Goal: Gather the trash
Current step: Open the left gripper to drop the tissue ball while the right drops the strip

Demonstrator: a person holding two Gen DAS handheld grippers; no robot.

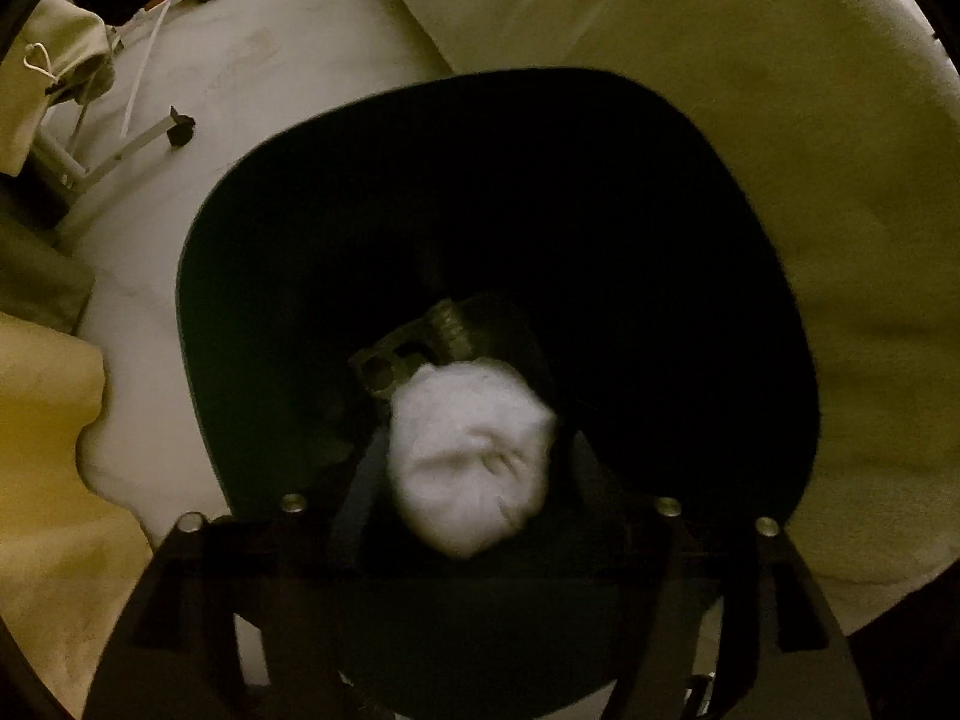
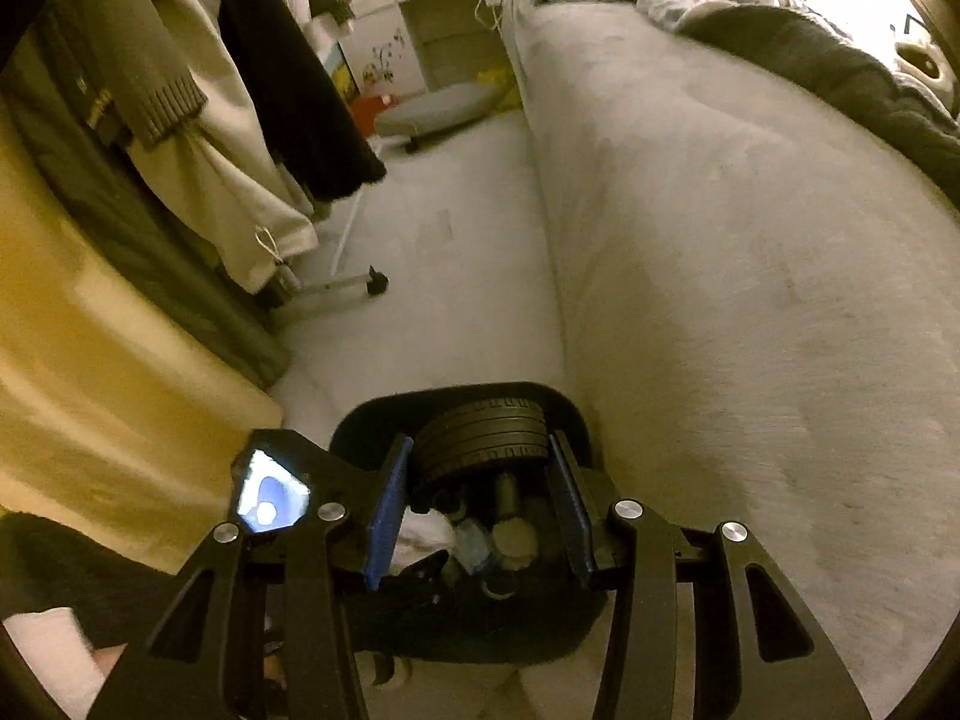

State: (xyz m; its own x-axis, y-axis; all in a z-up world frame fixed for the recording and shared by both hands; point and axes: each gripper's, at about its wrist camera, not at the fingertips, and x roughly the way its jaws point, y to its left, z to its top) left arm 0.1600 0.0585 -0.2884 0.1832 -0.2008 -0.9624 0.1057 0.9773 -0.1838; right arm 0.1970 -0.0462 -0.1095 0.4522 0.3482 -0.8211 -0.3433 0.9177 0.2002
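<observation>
A black bin (image 1: 240, 210) fills the left wrist view from above. A white crumpled tissue ball (image 1: 474, 456), blurred, sits between the dark fingers of my left gripper (image 1: 471, 480) over the bin's mouth. The jaws stand wider than the ball and the pads do not press it. Just beyond it is a dark ribbed part (image 1: 444, 330), too dark to name. In the right wrist view my right gripper (image 2: 479, 450) is shut on a small black toy tyre (image 2: 480, 423), blue pads on both sides, over the bin (image 2: 360, 414). White tissue (image 2: 423, 531) and small scraps lie inside.
Pale carpet (image 2: 456, 276) runs between a mattress side (image 2: 720, 300) on the right and a clothes rack with hanging garments (image 2: 198, 138) on the left; its castor leg (image 2: 375, 285) sticks out. A device with a lit screen (image 2: 270, 492) is beside the bin.
</observation>
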